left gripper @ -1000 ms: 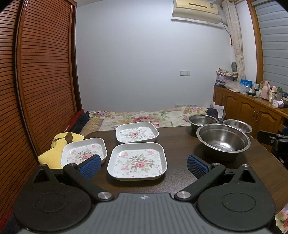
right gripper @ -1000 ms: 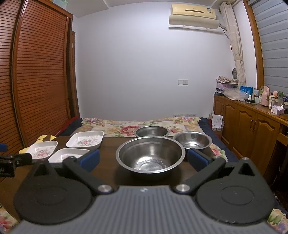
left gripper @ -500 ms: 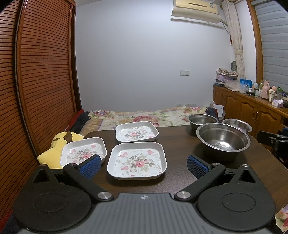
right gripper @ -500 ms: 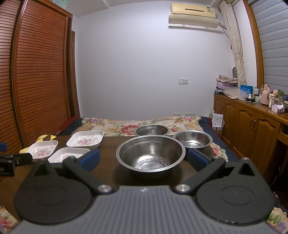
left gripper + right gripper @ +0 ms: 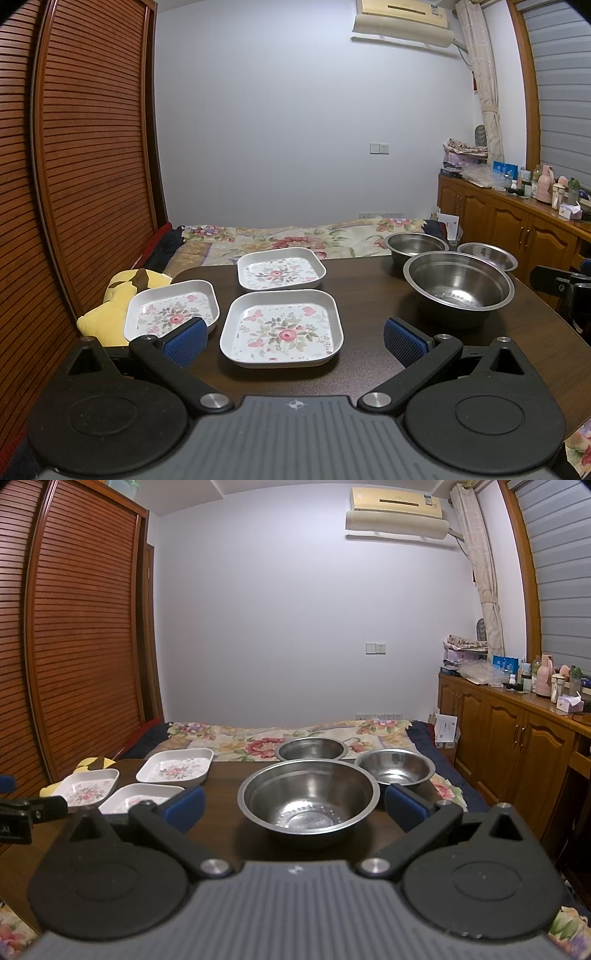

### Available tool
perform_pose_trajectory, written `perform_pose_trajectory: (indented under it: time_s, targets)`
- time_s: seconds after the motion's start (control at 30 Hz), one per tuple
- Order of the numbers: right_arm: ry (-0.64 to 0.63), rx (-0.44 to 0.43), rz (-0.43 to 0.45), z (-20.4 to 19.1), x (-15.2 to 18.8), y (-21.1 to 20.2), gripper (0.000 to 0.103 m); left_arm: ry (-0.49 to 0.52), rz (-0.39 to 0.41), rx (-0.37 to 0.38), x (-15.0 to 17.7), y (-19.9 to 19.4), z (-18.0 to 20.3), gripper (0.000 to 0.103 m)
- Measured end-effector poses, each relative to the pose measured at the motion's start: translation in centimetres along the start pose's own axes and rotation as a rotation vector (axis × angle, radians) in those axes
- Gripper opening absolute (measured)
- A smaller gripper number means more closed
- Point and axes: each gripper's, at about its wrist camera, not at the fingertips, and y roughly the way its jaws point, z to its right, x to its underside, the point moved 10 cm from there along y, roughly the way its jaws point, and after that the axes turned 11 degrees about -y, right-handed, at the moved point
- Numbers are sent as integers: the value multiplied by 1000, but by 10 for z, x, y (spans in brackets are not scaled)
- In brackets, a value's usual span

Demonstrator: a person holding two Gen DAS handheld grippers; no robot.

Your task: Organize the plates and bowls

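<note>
Barely shifted since a second ago — same framing in both wrist views, plates and bowls all where they lay. Left gripper (image 5: 291, 336) held spread wide above the near edge of the dark table (image 5: 369, 291), blue pads (image 5: 184, 338) well apart, gripping nothing. Straight ahead between the fingers, the nearest floral plate (image 5: 280, 328) lying flat; a second floral plate (image 5: 171, 310) just beside it to the left, partly hidden behind the left pad; a third floral plate (image 5: 280, 271) farther back, near the table's far edge. Beyond the left plate, off the table's edge, a yellow plush toy (image 5: 114, 302).

Right gripper (image 5: 293, 806) likewise spread wide and empty, fingers flanking the large steel bowl (image 5: 308, 797) without touching it. Behind that bowl, two smaller ones: a steel bowl at the back (image 5: 312, 748) and a steel bowl to the right (image 5: 395, 766), close together at the far edge. All three bowls upright, separate, none nested. All three plates separate as well — none stacked. Floral bedspread (image 5: 258, 738) past the table.
</note>
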Motion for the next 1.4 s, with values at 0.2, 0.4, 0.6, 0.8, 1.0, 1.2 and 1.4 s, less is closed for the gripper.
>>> perform_pose_trajectory:
  time_s: [0.2,0.4,0.6,0.8,1.0,1.2,1.4]
  targets:
    - [0,-1,-1,0,0,0,103,-1,1,-1,0,0,0,103]
    - [0,-1,-1,0,0,0,103,-2,-1,0,1,0,-1,103]
    - [0,-2,-1,0,1,0,103,-2,-4,0,2,0,-1,103]
    - [2,-8,-5,-1,3,0,103,-1,-23,2,7,6,-3,103]
    - [-2,-14,-13,-7,7,5,103,-10,-53,-1,14,12,-8,103]
    - [-9,-31,-24,-15,12,10,103,-23,-99,-7,23,21,-16,103]
    - [-35,-48,-36,-25,14,16,103,-39,-116,-8,26,26,-25,103]
